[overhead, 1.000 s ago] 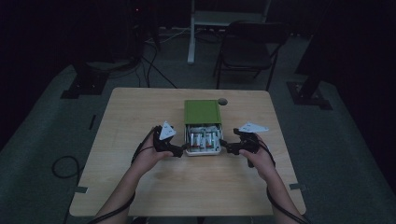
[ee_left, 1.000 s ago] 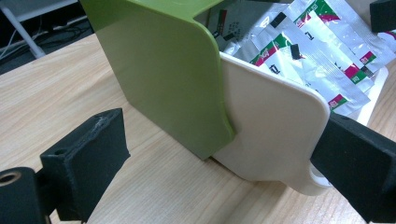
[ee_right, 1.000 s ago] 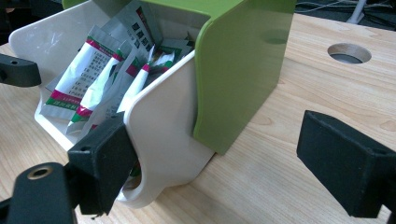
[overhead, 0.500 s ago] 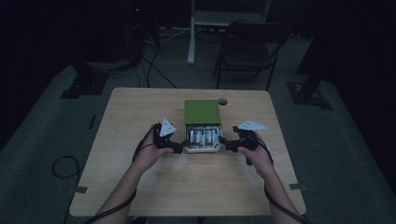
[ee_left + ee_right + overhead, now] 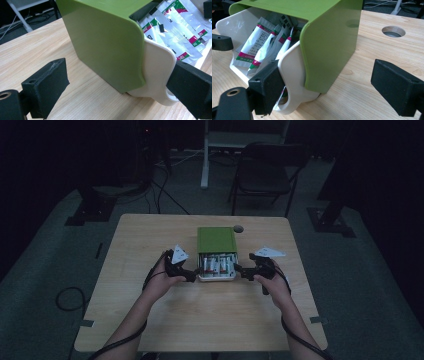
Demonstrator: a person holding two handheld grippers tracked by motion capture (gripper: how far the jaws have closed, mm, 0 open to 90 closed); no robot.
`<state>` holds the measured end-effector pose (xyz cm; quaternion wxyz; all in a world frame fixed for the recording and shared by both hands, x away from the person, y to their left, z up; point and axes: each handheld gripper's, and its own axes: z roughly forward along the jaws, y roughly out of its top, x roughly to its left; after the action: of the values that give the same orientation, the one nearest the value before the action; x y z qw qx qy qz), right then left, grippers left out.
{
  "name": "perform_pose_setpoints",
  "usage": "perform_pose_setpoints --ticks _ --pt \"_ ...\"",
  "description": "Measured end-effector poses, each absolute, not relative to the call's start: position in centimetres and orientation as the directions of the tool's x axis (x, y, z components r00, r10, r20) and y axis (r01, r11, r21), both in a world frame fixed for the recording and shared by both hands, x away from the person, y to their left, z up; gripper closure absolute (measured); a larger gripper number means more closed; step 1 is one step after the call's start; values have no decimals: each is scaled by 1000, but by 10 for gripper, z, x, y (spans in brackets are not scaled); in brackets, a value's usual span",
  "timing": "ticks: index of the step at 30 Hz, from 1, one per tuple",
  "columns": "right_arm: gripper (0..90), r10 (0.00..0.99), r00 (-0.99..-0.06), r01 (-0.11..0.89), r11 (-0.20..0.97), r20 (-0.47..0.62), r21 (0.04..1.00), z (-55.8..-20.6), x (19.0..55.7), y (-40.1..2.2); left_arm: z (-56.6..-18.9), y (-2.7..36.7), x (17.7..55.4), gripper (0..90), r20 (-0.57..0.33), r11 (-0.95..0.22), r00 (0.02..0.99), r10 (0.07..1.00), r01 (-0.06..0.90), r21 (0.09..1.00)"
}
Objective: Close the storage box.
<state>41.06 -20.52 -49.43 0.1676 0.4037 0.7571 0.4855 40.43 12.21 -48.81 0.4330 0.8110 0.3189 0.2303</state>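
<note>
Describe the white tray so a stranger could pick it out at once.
On the wooden table, between the two grippers, a green cover sits near the middle. The white tray sticks out from under the cover's near end, toward the person. It alone is cream-white with rounded corners, and it holds silvery sachets with red and green bands.

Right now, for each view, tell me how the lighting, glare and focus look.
High view: dim and murky, the floor around the table nearly black, the green box small and soft. Left gripper view: bright, with glare on the packets and a sheen on the box's green side; the near jaws are slightly soft. Right gripper view: bright and sharp on the white tray, with a reflection on the green wall.
</note>
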Motion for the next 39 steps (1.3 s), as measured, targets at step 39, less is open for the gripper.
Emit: perform_pose_setpoints --ticks 39 --pt "120 821 -553 471 172 138 865 -493 430 -199 -487 119 425 33 103 -398 628 771 350 848"
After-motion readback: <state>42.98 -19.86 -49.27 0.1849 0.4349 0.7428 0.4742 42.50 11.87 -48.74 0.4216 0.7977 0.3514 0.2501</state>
